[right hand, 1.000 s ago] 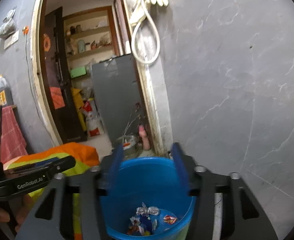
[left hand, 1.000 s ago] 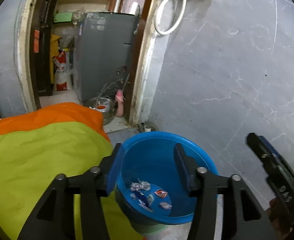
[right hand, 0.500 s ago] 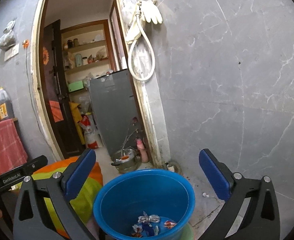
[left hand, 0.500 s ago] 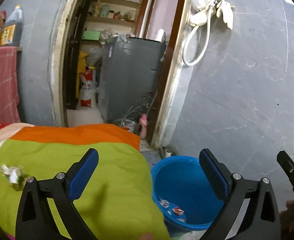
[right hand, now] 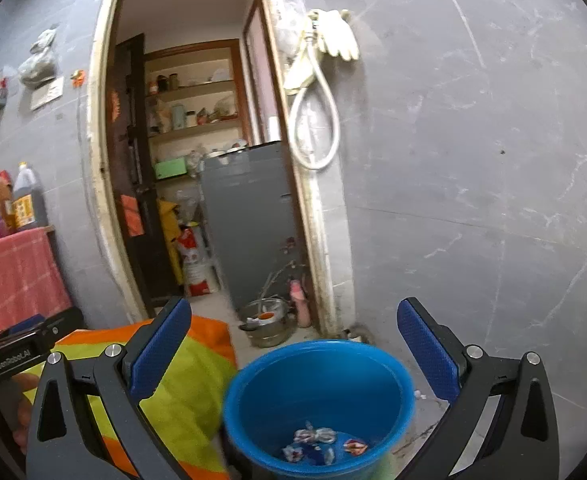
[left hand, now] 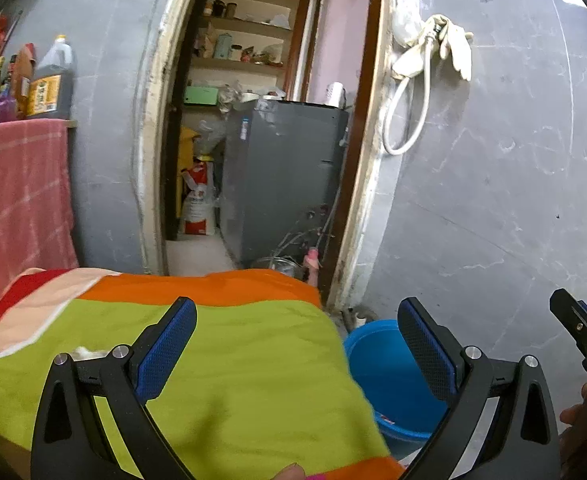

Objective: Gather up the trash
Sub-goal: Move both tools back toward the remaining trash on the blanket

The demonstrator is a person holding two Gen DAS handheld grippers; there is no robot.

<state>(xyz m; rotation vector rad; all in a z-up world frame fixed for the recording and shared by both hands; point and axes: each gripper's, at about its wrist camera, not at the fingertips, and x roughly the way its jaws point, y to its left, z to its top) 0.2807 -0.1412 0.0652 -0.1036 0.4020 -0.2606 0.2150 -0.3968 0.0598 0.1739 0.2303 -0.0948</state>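
A blue bucket (right hand: pixel 317 396) stands on the floor beside a table under a green and orange cloth (left hand: pixel 233 372). Several crumpled wrappers (right hand: pixel 317 440) lie in its bottom. The bucket also shows in the left wrist view (left hand: pixel 389 380), at the cloth's right edge. My left gripper (left hand: pixel 293 356) is open and empty above the cloth. A small white crumpled scrap (left hand: pixel 89 354) lies on the cloth, just behind its left finger. My right gripper (right hand: pixel 293 356) is open and empty above the bucket.
An open doorway (left hand: pixel 261 140) leads to a room with a grey appliance (left hand: pixel 285 176) and shelves. A metal pot (right hand: pixel 267 322) and a pink bottle (right hand: pixel 299 304) stand at the door frame. A pink towel (left hand: pixel 17 208) hangs at left. A grey tiled wall (right hand: pixel 473 200) is at right.
Both grippers have opened wide and lifted away from the bucket. The left gripper has swung left over the cloth, with the bucket now at its right.
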